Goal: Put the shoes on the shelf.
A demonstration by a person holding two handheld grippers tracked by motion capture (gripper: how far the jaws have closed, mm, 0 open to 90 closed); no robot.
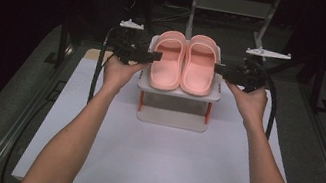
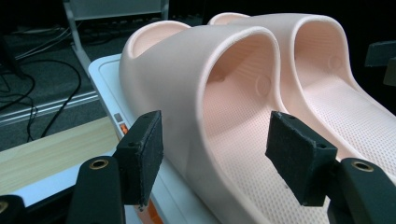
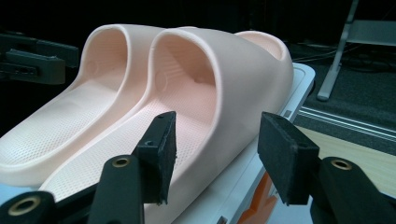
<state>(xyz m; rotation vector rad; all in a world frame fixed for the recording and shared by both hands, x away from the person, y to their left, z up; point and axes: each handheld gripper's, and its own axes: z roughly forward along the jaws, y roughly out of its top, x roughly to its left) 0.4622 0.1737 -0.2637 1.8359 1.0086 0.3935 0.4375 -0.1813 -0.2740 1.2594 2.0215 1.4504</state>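
Observation:
Two pink slippers stand side by side, toes away from me, on the top of a small white rack [image 1: 178, 92] with orange legs. My left gripper [image 1: 156, 56] is at the outer edge of the left slipper [image 1: 167, 62]. In the left gripper view that gripper [image 2: 217, 158] is open, and its pads [image 2: 140, 156] straddle the slipper's outer side wall [image 2: 187, 79]. My right gripper [image 1: 217, 70] is at the outer edge of the right slipper [image 1: 199, 66]. It [image 3: 223, 156] is open too, with the slipper's side wall [image 3: 252, 74] between its jaws.
The rack stands at the far middle of a white table [image 1: 154, 161]. A wooden board [image 2: 51, 149] lies beside the rack on its left. A metal frame [image 1: 232, 4] and cables sit on the dark floor behind. Dark rails run along both table sides.

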